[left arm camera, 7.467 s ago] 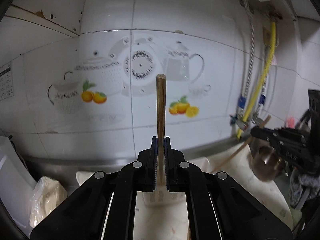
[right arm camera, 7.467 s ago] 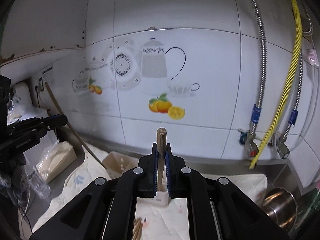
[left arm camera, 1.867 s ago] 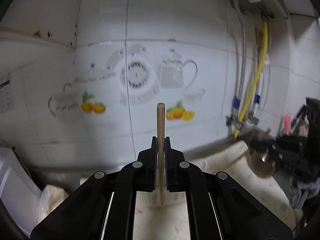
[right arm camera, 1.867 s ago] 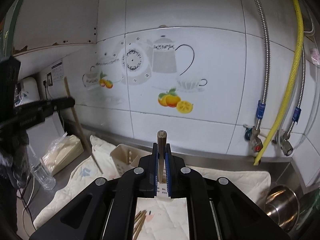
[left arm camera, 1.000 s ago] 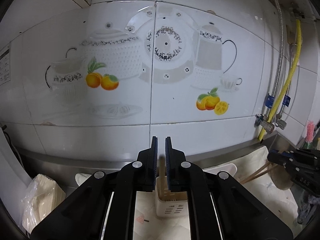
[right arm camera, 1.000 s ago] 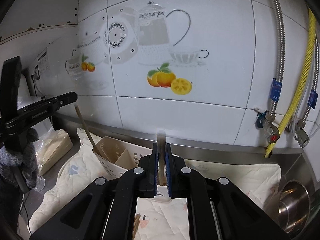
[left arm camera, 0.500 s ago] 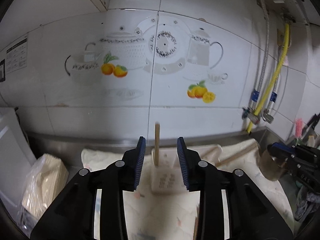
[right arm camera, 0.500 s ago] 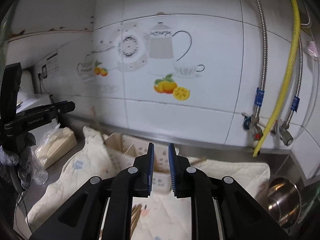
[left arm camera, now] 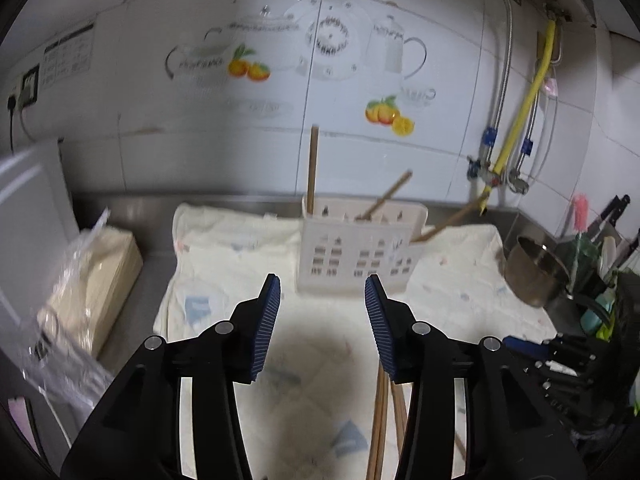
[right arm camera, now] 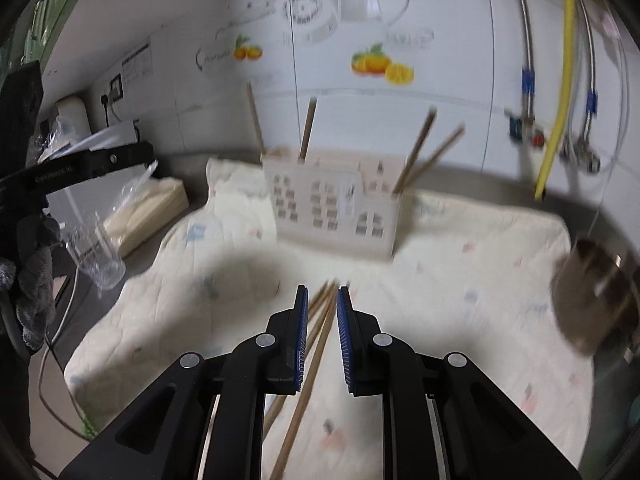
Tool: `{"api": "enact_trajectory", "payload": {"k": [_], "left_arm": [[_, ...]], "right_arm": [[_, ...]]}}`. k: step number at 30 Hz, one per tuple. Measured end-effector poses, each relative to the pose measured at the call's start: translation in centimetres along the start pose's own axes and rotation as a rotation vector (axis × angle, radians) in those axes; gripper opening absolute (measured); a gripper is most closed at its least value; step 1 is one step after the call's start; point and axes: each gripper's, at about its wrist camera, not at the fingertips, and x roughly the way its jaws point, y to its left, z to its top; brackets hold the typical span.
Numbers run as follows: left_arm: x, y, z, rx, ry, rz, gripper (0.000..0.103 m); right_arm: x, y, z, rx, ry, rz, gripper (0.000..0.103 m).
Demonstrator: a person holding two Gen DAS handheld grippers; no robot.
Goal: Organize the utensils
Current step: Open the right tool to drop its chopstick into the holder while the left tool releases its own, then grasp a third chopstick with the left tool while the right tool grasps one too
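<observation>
A cream plastic utensil holder [left arm camera: 356, 256] [right arm camera: 332, 204] stands on the quilted cloth [left arm camera: 240, 248] by the tiled wall. Several wooden chopsticks [left arm camera: 311, 164] [right arm camera: 308, 128] stick up out of it, some of them leaning. More loose chopsticks [left arm camera: 380, 412] [right arm camera: 316, 352] lie on the cloth in front. My left gripper [left arm camera: 322, 280] hovers short of the holder; its jaws are opening and nothing is between them. My right gripper [right arm camera: 323, 290] is low over the loose chopsticks, slightly open, its pads not pressing on any.
A steel pot [left arm camera: 532, 272] [right arm camera: 592, 300] sits at the right end of the cloth. A plastic-wrapped pack [left arm camera: 92, 280] and a clear glass [right arm camera: 100, 260] stand at the left. Hoses and valves [left arm camera: 520, 120] hang on the right wall.
Both grippers let go of their chopsticks, which now stand in the holder. Both have pulled back and sunk toward the cloth, with jaws parted, the left one wider.
</observation>
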Motion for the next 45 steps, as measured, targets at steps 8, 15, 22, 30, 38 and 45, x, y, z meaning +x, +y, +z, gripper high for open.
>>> {"api": "enact_trajectory", "payload": {"k": [8,15,22,30,38,45], "left_arm": [[-0.2,0.1,-4.1,-0.008,0.063,0.009,0.045],[0.4,-0.3,-6.9,0.0,0.124,-0.001,0.045],[1.4,-0.9,-9.4,0.007,0.193,-0.018,0.045],[2.1,-1.6,-11.6,0.006,0.256,-0.058,0.044],[3.2,-2.6,-13.9,0.008,0.325,-0.118,0.04],[4.7,-3.5,-14.8,0.004,0.377,-0.163,0.02]], "right_arm": [[2.1,1.3,-5.8,0.038,0.111,0.013,0.015],[3.6,1.4,-8.7,0.078,0.189,0.026,0.015],[4.6,1.3,-9.6,0.099,0.223,0.019,0.015],[4.9,1.7,-9.6,0.074,0.223,-0.022,0.01],[4.3,1.4,-9.4,0.07,0.197,-0.045,0.008],[2.5,0.3,-8.4,0.073,0.14,-0.065,0.007]]}}
